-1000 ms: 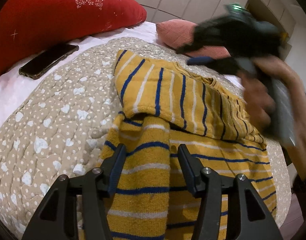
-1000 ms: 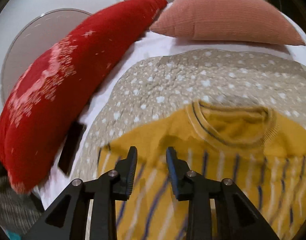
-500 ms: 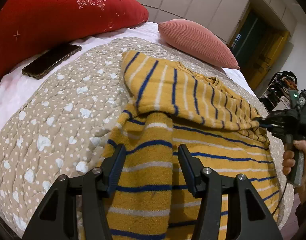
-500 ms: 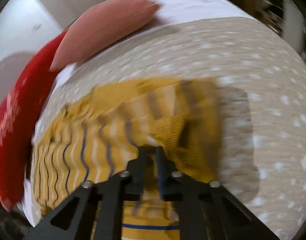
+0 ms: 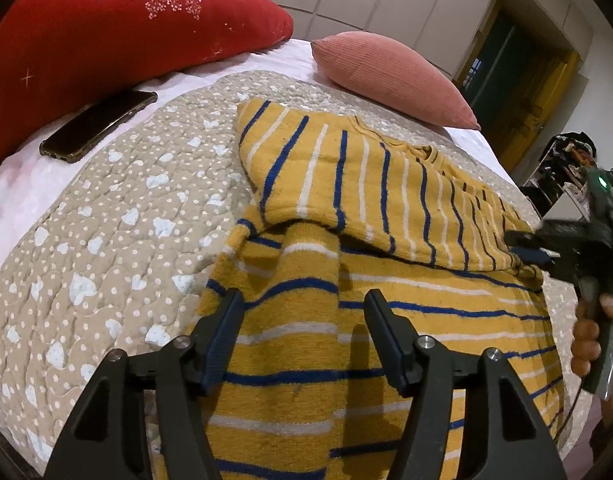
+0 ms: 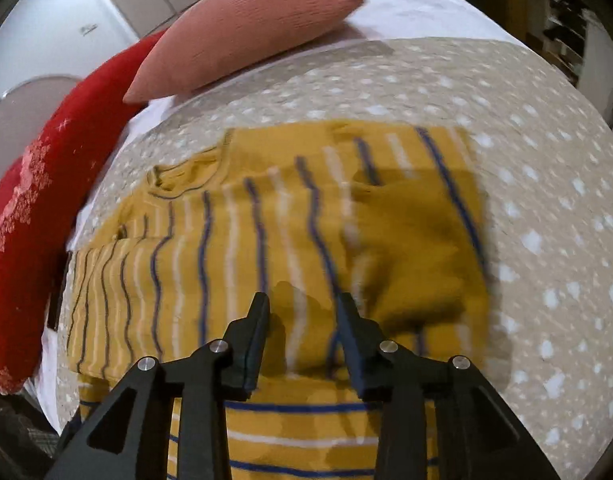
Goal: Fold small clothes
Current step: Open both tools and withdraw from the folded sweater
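Observation:
A small yellow sweater [image 5: 346, 264] with blue and white stripes lies on a beige dotted quilt [image 5: 106, 220]. Its upper part is folded across the body, and a sleeve runs toward the camera in the left wrist view. My left gripper [image 5: 302, 320] is open and empty, hovering over that sleeve. My right gripper [image 6: 304, 312] is open and empty just above the folded edge of the sweater [image 6: 266, 232]. It also shows at the right of the left wrist view [image 5: 546, 254], at the sweater's right edge.
A red embroidered pillow [image 5: 106, 32] and a pink cushion [image 5: 386, 76] lie at the head of the bed. A dark phone [image 5: 98, 124] rests on the white sheet beside the red pillow. The quilt's right edge drops off near a doorway [image 5: 506, 80].
My right gripper swung from the sweater's neckline to its right edge, was shut half a second ago, and now stands open. The left gripper barely moved.

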`<act>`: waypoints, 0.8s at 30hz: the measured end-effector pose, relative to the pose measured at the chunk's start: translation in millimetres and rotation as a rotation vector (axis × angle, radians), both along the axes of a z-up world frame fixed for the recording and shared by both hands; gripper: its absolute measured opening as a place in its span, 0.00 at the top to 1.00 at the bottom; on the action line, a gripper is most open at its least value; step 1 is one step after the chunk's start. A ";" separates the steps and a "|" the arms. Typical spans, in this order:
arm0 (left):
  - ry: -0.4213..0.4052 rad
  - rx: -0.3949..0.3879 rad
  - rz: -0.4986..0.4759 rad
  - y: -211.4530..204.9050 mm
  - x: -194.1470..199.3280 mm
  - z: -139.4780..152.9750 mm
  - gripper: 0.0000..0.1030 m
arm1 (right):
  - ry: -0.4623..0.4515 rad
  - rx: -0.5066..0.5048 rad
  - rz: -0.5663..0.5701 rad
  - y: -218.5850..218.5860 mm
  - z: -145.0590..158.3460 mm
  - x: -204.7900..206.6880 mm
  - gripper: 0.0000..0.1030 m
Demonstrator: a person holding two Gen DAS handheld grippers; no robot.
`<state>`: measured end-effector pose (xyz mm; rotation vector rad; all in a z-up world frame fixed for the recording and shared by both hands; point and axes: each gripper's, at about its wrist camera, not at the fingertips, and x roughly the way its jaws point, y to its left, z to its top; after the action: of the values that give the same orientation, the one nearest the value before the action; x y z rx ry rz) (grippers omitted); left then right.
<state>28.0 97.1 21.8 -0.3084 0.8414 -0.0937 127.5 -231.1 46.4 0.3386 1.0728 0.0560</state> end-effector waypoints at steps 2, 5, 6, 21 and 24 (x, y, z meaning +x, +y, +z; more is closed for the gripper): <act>-0.004 -0.007 -0.004 1.0 -0.6 -0.4 0.39 | -0.021 0.008 -0.021 -13.6 11.4 -22.6 0.63; -0.018 -0.004 -0.005 1.3 -5.4 1.8 0.39 | -0.044 0.002 -0.032 -39.4 28.2 -69.6 0.51; -0.027 0.001 -0.004 1.0 -8.8 3.5 0.39 | -0.048 0.022 -0.026 -50.2 31.8 -89.8 0.49; -0.007 0.040 0.089 44.5 -112.2 32.5 0.39 | -0.049 0.346 0.068 -97.7 -25.1 -257.6 0.46; 0.058 -0.015 0.119 59.3 -125.5 20.8 0.39 | -0.079 0.409 0.096 -93.3 -31.0 -269.6 0.43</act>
<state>-97.5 156.4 42.6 -0.3756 0.8783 0.0202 -142.2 -324.4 15.3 0.6472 0.9951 0.3748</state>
